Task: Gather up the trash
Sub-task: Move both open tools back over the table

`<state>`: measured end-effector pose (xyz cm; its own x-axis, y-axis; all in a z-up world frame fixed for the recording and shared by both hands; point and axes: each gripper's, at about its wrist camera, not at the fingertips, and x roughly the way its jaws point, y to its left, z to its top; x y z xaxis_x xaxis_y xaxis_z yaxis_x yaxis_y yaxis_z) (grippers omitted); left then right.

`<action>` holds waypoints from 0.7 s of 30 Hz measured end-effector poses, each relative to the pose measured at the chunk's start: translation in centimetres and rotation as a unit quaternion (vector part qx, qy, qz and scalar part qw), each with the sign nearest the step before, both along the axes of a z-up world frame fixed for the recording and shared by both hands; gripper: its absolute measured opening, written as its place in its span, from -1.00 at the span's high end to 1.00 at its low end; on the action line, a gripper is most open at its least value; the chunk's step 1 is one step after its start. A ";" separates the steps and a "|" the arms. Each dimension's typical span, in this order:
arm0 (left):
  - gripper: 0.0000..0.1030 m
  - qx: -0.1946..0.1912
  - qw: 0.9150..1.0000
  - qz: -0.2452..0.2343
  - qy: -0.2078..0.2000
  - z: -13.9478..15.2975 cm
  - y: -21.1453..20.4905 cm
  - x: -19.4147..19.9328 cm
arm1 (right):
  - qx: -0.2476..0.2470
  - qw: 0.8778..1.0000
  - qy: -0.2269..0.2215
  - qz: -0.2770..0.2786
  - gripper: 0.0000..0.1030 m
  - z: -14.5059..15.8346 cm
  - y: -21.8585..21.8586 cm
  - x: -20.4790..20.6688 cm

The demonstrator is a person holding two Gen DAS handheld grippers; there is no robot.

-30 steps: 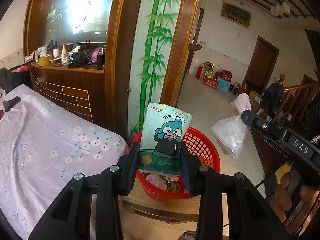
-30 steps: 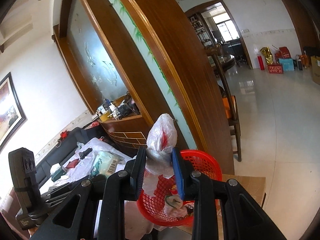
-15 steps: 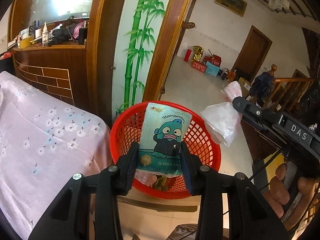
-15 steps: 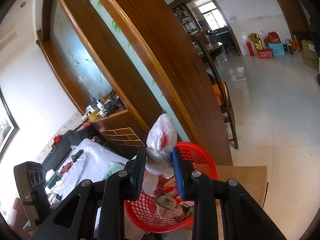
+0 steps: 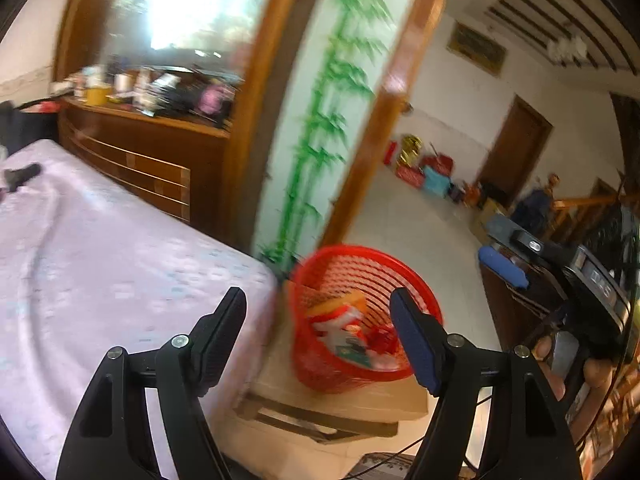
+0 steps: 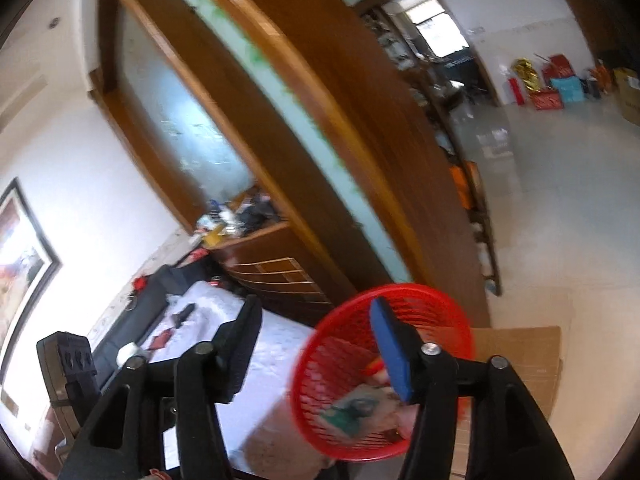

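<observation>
My left gripper (image 5: 320, 320) hangs over the edge of the pink-clothed table, its jaws opening with nothing between them. To its right stands the red mesh basket (image 5: 348, 249), holding a teal cartoon packet (image 5: 352, 351) and a white-and-red plastic bag (image 5: 340, 319). My right gripper (image 6: 316, 340) is above the near side of the red basket (image 6: 400, 290), jaws also opening and empty. The teal packet (image 6: 352, 408) lies inside the basket below it. The picture is blurred.
The basket sits on a low cardboard-topped stand (image 5: 344, 398) beside the table (image 5: 100, 260). A black object (image 6: 182, 314), a red item (image 6: 162, 338) and a tape roll (image 6: 128, 351) lie on the table's far end. A wooden partition with a bamboo panel (image 5: 320, 120) rises behind.
Both grippers have opened. The cartoon packet has left the left jaws and the plastic bag has left the right jaws; both now lie in the basket. The left view has swung left.
</observation>
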<state>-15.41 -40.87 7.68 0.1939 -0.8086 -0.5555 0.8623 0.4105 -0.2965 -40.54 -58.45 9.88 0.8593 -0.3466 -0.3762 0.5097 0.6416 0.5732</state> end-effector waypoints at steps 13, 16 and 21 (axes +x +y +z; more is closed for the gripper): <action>-0.62 -0.006 0.958 0.269 -0.100 5.0 21.2 6.8 | -0.022 0.971 -0.070 0.229 -0.74 3.3 11.6 13.1; -0.62 0.005 0.944 0.312 -0.108 5.2 24.8 8.8 | -0.006 0.957 -0.074 0.280 -0.75 3.0 13.8 17.1; -0.62 0.015 0.921 0.379 -0.092 5.0 30.8 12.7 | 0.020 0.933 -0.053 0.357 -0.75 1.6 18.0 25.2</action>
<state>-2.70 -10.02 12.67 0.7889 -0.3868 -0.4775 0.3589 0.9208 -0.1528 -15.37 -40.42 11.53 0.8991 0.3396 -0.2763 -0.0993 0.7728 0.6268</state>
